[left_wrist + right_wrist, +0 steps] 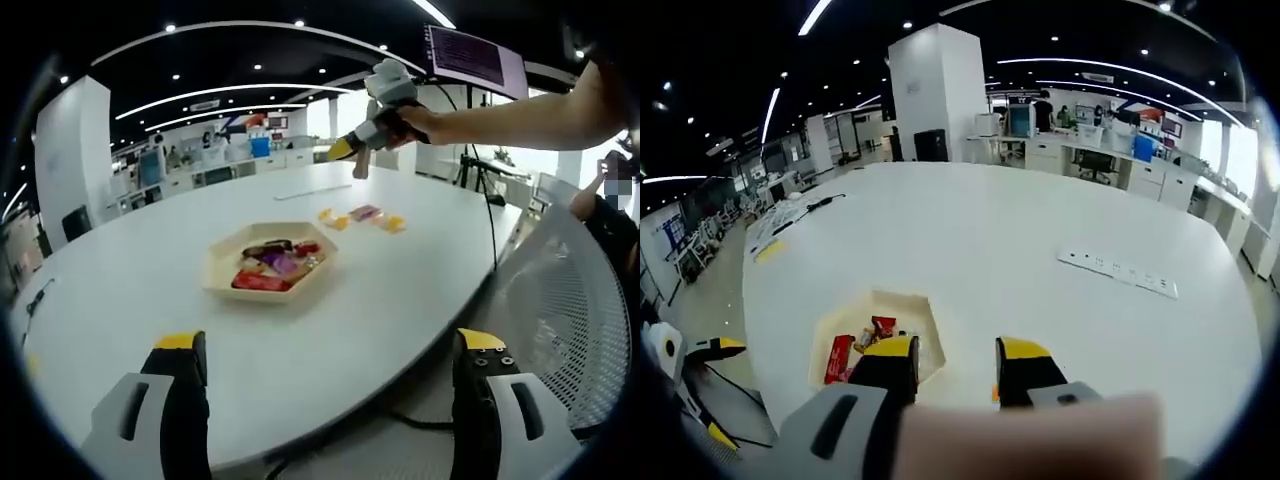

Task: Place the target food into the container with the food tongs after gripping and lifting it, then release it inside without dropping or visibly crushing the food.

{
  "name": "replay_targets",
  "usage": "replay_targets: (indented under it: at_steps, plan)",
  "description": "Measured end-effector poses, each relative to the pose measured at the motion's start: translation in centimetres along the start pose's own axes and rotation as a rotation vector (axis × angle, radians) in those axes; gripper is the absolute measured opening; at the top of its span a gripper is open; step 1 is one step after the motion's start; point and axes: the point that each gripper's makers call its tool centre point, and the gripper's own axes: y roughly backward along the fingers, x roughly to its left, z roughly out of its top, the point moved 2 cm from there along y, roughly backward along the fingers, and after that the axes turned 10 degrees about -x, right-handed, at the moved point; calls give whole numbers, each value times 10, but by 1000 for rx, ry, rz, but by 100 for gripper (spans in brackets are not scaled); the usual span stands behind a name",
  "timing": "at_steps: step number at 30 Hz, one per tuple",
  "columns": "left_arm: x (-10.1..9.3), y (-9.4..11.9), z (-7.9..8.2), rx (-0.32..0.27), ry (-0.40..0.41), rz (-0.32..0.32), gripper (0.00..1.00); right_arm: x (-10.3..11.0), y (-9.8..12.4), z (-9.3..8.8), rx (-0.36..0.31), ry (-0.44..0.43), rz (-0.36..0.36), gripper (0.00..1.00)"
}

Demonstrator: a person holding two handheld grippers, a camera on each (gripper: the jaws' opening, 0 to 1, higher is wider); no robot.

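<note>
Left gripper: mine, released and empty, held back at the near desk edge.
Right gripper: released, empty, hovering above the tray to line up a pick.
Food: loose pieces lie on the desk right of the tray.
Tongs: I cannot spot any.

No lettering can be made out. The wall screen in the left gripper view carries rows of text too blurred to read — and the wrappers in the tray show colours only. The strip on the table in the right gripper view bears no legible marks.
</note>
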Motion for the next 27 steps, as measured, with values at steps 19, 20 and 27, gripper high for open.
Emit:
replay_targets:
  at_steps: [19,20,27]
  plan:
    - [0,0,-1,12,-1,-3,100,-47,37,-41,45,-75,-122,31]
    - [0,0,-2,17,-1,-4,100,-50,38,-44,52,-74,-129,31]
    - [0,0,-4,27,-2,-5,100,-63,41,-55,77,-100,-157,31]
